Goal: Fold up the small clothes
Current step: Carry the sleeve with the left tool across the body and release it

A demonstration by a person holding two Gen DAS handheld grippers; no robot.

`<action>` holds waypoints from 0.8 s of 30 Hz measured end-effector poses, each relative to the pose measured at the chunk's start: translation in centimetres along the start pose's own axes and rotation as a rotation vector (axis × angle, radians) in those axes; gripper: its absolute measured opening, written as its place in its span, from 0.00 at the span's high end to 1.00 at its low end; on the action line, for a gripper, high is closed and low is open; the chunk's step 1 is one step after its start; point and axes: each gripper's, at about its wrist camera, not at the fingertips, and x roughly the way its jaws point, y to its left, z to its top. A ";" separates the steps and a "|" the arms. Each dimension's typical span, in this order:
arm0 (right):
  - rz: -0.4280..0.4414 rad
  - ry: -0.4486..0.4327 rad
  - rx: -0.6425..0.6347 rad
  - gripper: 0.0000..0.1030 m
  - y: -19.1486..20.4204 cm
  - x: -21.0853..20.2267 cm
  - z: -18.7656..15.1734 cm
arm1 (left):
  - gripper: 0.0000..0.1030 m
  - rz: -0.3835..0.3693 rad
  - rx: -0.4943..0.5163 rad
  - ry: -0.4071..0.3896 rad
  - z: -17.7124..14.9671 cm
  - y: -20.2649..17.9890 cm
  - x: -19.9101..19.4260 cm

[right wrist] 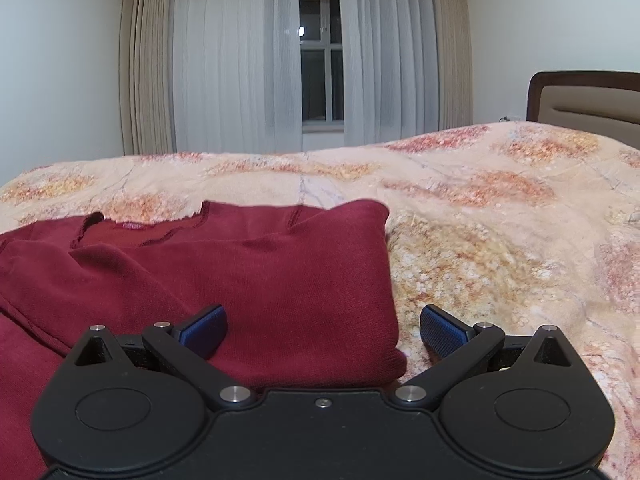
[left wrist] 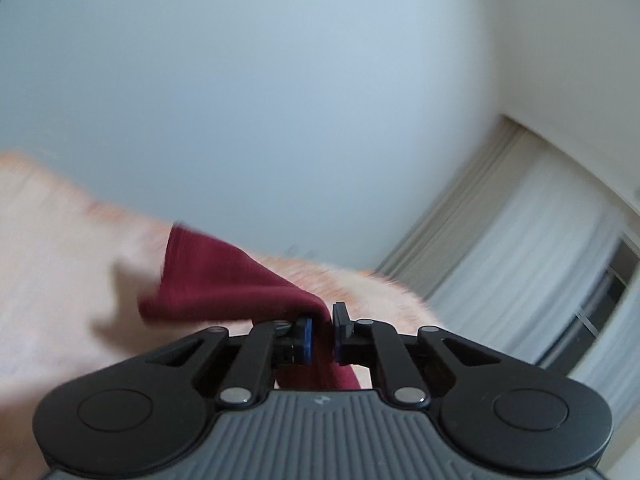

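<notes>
- Two grippers show, one in each wrist view, over a bed covered by a floral bedspread in peach and orange.
- The left gripper has its jaws closed on a fold of the dark red garment; the cloth is pinched between the blue pads and hangs out on both sides of them, lifted off the bedspread.
- That view is blurred, with a pale wall behind and curtains at the right edge.
- The right gripper has its jaws spread wide and grips nothing; its left fingertip is over the red cloth and its right one is over the bedspread, so the garment's right edge lies between them.
- In the right wrist view the garment lies on the near left part of the bed, partly folded, neckline and label towards the far side.
- Beyond the bed are sheer curtains around a dark window, and a headboard at the right.
</notes>
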 end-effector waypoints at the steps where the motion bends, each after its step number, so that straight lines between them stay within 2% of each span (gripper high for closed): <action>1: -0.007 -0.021 0.005 0.00 -0.1 -0.3 0.0 | 0.92 -0.031 0.034 -0.015 0.3 -1.1 0.0; 6: -0.029 -0.125 0.030 0.00 -0.6 -2.0 -0.2 | 0.93 -0.198 0.168 -0.088 1.1 -7.2 -0.7; 9: -0.037 -0.168 0.045 0.00 -0.9 -2.7 -0.3 | 0.93 -0.323 0.247 -0.119 0.8 -11.6 -1.6; 13: -0.043 -0.204 0.069 0.00 -1.3 -3.2 -0.3 | 0.93 -0.515 0.362 -0.108 -1.0 -17.7 -3.5; 18: -0.056 -0.255 0.127 0.00 -2.2 -4.1 -0.5 | 0.93 -0.706 0.551 -0.024 -6.5 -24.8 -6.3; 24: -0.071 -0.318 0.262 0.00 -4.4 -5.3 -1.1 | 0.93 -0.819 0.726 0.116 -15.4 -29.3 -8.9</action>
